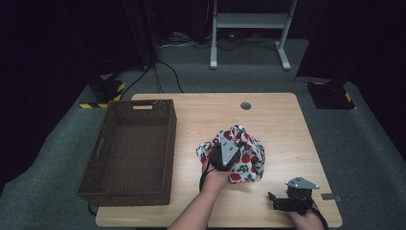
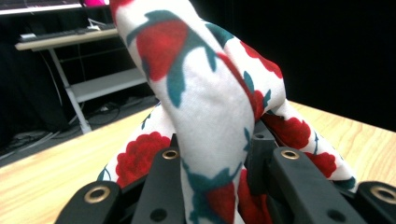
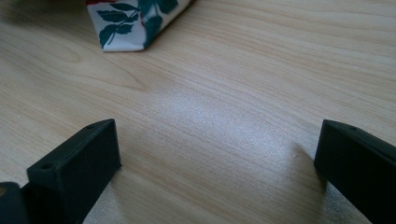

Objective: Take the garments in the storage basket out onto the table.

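A white cloth printed with red flowers and green leaves (image 1: 245, 153) is bunched up near the middle of the wooden table (image 1: 277, 120). My left gripper (image 1: 225, 155) is shut on a fold of it; in the left gripper view the cloth (image 2: 205, 93) rises in a twisted fold between the black jaws. My right gripper (image 1: 280, 200) rests low near the table's front right edge, open with nothing between its jaws. In the right gripper view a corner of the cloth (image 3: 130, 23) lies ahead at the upper left, apart from the gripper (image 3: 217, 149).
A dark woven basket (image 1: 131, 151) with nothing visible in it stands on the left part of the table. A round grommet hole (image 1: 245, 106) sits near the far edge. A white metal frame (image 1: 249, 28) and cables lie on the floor behind.
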Motion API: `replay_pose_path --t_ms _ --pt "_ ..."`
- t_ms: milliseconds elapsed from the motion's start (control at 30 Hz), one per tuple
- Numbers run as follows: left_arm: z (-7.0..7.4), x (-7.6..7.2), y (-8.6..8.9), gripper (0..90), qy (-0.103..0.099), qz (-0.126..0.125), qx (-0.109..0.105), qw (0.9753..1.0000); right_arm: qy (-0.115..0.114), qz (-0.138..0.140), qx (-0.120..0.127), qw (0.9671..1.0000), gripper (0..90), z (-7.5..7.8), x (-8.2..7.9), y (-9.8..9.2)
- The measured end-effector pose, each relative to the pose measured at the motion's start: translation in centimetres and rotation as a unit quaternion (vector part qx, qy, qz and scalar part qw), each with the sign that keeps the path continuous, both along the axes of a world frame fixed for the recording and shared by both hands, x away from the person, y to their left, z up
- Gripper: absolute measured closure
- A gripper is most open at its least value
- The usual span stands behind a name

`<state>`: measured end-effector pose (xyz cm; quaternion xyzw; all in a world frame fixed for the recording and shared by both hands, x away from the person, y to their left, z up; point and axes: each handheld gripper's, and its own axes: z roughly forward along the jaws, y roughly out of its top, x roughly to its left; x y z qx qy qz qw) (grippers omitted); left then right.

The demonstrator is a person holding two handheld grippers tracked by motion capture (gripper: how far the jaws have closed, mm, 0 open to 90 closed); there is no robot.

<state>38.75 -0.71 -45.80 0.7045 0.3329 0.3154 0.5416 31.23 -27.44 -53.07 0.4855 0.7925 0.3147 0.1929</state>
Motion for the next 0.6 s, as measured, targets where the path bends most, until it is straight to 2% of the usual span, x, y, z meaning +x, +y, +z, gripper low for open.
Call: replay_pose_path --t_ms 300,500,600 --pt "-2.1 0.8 -1.1 73.8 0.034 -0.010 0.015 0.9993 0.000 0.000 0.000 1.0000 0.0 0.0 0.0 0.0" --pt "-2.8 1.3 -1.4 71.6 0.053 -0.013 0.026 0.9982 0.000 0.000 0.000 1.0000 0.0 0.0 0.0 0.0" --pt "-3.1 1.6 -1.7 68.1 0.069 -0.018 0.030 0.9970 0.000 0.000 0.000 1.0000 0.0 0.0 0.0 0.0"
